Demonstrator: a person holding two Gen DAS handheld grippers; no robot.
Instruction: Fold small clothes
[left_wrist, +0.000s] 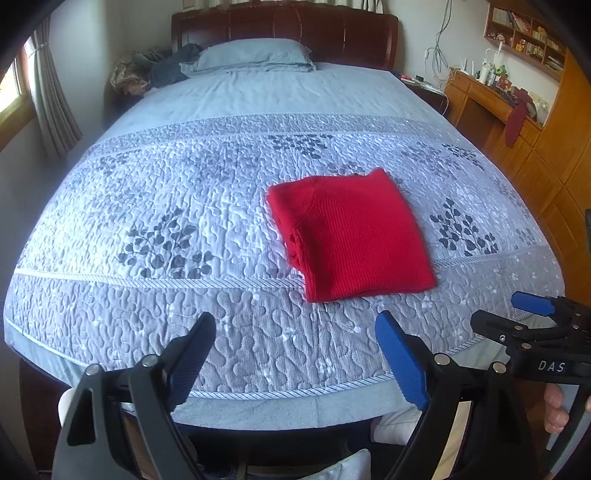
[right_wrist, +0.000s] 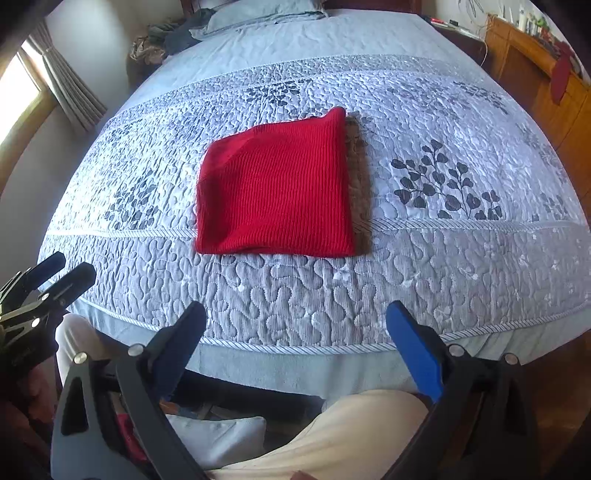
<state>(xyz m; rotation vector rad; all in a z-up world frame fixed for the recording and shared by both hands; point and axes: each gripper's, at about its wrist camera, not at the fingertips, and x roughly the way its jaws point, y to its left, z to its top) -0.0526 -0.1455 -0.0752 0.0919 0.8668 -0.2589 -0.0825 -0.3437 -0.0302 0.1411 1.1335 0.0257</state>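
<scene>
A red knitted garment (left_wrist: 351, 236) (right_wrist: 275, 192) lies folded into a flat square on the quilted blue-grey bedspread (left_wrist: 184, 206) (right_wrist: 443, 266), near the foot of the bed. My left gripper (left_wrist: 297, 325) hangs over the bed's near edge, short of the garment, jaws wide open and empty. My right gripper (right_wrist: 297, 314) is likewise held back from the garment, open with nothing between its fingers. The right gripper (left_wrist: 532, 306) also shows at the right edge of the left wrist view, and the left gripper (right_wrist: 55, 269) at the left edge of the right wrist view.
A pillow (left_wrist: 255, 55) and a heap of clothes (left_wrist: 155, 70) lie at the headboard end. A wooden desk with shelves (left_wrist: 517, 92) stands on the right, a curtained window (left_wrist: 33, 92) on the left. A person's legs (right_wrist: 332, 435) show below the bed's edge.
</scene>
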